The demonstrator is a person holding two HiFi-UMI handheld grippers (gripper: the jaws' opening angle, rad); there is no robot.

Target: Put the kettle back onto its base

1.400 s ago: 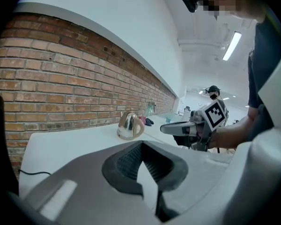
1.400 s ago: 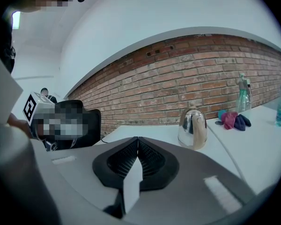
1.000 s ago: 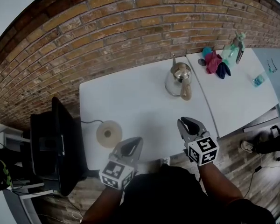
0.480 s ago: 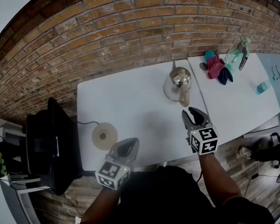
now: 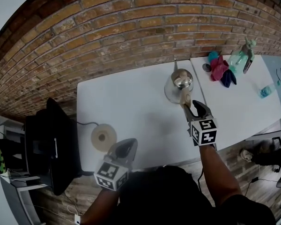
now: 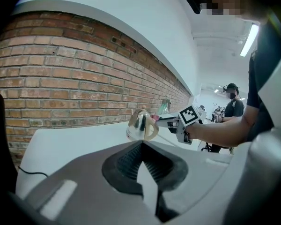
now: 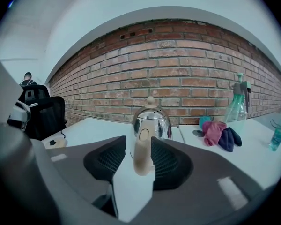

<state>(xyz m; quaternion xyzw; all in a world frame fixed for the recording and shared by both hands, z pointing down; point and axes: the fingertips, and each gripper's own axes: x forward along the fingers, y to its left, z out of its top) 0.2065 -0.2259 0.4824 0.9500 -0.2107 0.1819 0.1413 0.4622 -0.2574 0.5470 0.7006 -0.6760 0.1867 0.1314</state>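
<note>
Right gripper open around the kettle handle; kettle not on its base.
The right jaws have just been opening and stand wide, with the upright tan handle between the pads, which do not clamp it. The kettle's shiny body sits on the white table just beyond those fingertips. The left gripper has its jaws drawn together with nothing between them. The round base lies on the table just ahead and to the left of its tips, well apart from the kettle and the right fingers.
</note>
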